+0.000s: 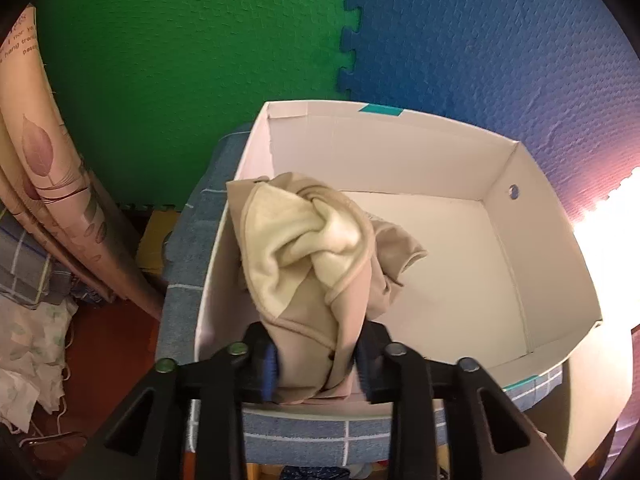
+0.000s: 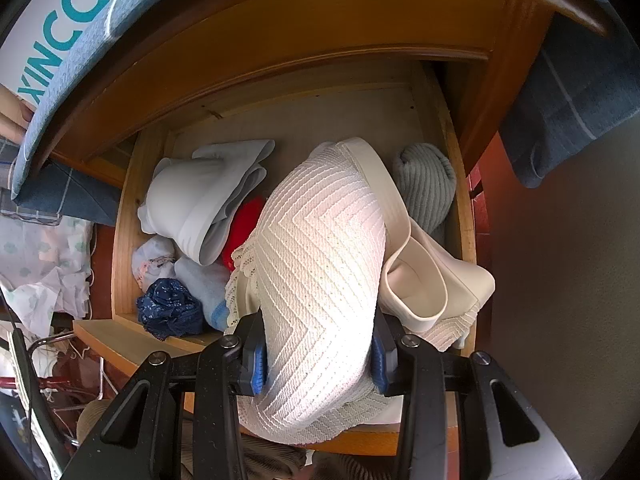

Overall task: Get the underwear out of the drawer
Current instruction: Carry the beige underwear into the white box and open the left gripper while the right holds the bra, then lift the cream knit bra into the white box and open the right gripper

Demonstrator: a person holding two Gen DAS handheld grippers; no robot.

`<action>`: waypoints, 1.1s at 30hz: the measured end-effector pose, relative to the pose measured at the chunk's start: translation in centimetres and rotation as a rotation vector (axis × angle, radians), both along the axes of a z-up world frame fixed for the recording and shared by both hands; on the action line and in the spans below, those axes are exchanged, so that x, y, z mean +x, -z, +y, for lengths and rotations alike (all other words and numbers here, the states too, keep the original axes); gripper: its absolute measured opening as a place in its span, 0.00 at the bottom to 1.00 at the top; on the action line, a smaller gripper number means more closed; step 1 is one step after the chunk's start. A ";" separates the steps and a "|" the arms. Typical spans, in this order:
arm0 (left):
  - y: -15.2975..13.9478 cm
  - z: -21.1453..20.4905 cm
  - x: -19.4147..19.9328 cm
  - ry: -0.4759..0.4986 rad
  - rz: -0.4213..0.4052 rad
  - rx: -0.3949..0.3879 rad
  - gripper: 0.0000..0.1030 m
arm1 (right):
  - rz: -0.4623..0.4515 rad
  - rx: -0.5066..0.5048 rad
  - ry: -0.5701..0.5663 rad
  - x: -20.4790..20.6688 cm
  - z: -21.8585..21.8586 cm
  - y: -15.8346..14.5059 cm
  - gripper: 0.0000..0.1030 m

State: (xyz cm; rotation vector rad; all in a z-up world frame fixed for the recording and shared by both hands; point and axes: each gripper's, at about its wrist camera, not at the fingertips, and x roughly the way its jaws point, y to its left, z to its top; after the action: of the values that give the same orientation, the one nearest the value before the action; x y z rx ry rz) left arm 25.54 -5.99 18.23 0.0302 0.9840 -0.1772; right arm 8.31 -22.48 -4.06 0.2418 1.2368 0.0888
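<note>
My left gripper (image 1: 318, 364) is shut on beige underwear (image 1: 316, 252), held above the near left part of an otherwise empty white cardboard box (image 1: 508, 204). My right gripper (image 2: 318, 356) is shut on white zigzag-knit underwear (image 2: 320, 264) with a cream waistband, held over the open wooden drawer (image 2: 124, 220). In the drawer lie a pale blue garment (image 2: 200, 200), a red one (image 2: 244, 224), a dark blue patterned one (image 2: 170, 312), a light blue sock-like piece (image 2: 204, 288) and a grey ribbed roll (image 2: 426, 184).
The box stands on a blue checked cloth (image 1: 312, 436) over the cabinet top. Green (image 1: 180, 60) and blue (image 1: 500, 40) foam mats line the wall behind. A curtain (image 1: 48, 168) hangs at left. Loose clothes (image 2: 44, 272) lie on the floor left of the drawer.
</note>
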 end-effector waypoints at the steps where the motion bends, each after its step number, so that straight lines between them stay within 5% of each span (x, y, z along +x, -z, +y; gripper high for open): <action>1: -0.1 0.0 0.0 0.006 -0.002 -0.008 0.40 | -0.001 -0.001 0.001 0.0 0.0 0.0 0.36; 20: -4.3 2.1 -2.8 0.070 -0.095 -0.128 0.43 | -0.054 0.030 0.034 -0.4 -0.7 -1.0 0.36; 25: -4.9 2.9 -4.0 0.073 -0.108 -0.124 0.55 | -0.069 0.033 0.045 -0.6 -1.0 -1.6 0.36; 33: -3.7 5.5 -7.8 0.028 -0.136 -0.107 0.55 | -0.091 -0.002 0.003 -1.2 -0.8 -3.8 0.36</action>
State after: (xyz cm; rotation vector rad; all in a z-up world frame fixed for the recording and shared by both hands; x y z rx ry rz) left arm 17.73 -0.54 21.94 -0.0416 0.8376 -0.2503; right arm 7.07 -23.27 -0.24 0.2358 1.1457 0.0950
